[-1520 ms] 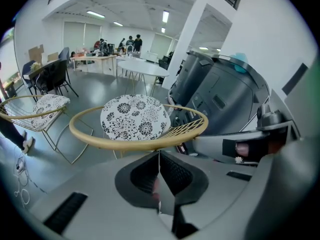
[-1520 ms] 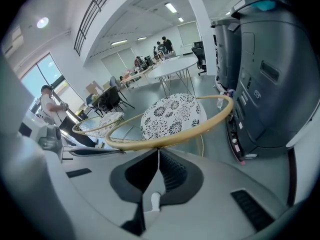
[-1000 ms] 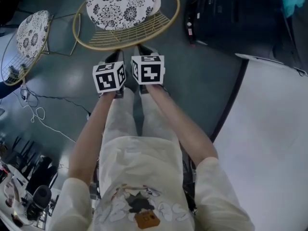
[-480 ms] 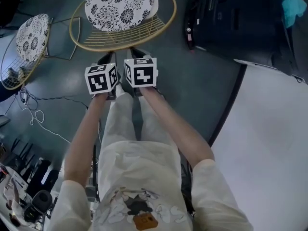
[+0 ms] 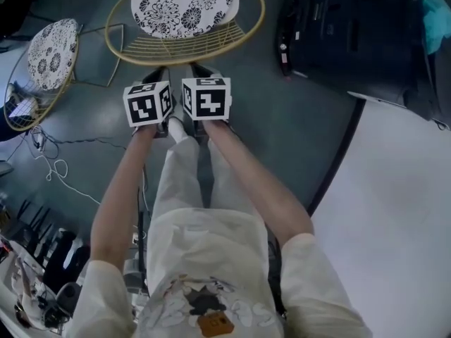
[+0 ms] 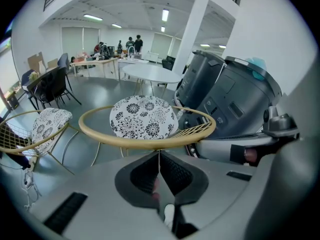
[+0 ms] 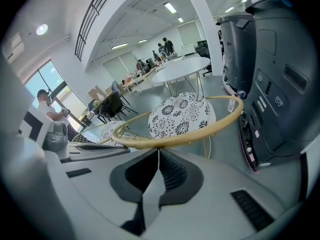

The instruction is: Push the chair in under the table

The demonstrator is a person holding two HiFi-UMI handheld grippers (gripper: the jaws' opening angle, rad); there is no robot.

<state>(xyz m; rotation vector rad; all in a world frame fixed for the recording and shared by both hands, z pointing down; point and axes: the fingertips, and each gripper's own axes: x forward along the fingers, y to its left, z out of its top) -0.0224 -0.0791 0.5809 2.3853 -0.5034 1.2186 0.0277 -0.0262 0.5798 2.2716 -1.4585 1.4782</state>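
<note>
Chair: the chair, with a floral cushion on a gold wire frame, stands on open floor straight ahead of the person, its gold rim turned toward both grippers.
Table: a round white table shows beyond the chair in both gripper views, well apart from it. No part of the chair is under it.
Left gripper: the left gripper has its jaws closed tip to tip with nothing between them, and the tips sit right at the near rim.
Right gripper: the right gripper is likewise closed and empty, just beside the left one at the same rim.
Contact: the tips appear to touch the rim, though the wide-angle views make touching hard to tell from just short of it.
Done: the two grippers are lined up side by side at the chair's near edge, ready to press.
Left to do: by my judgement the whole push, as the chair is still clear of the table.
Nearby: a dark machine stands close on the right and a second chair on the left.
</note>
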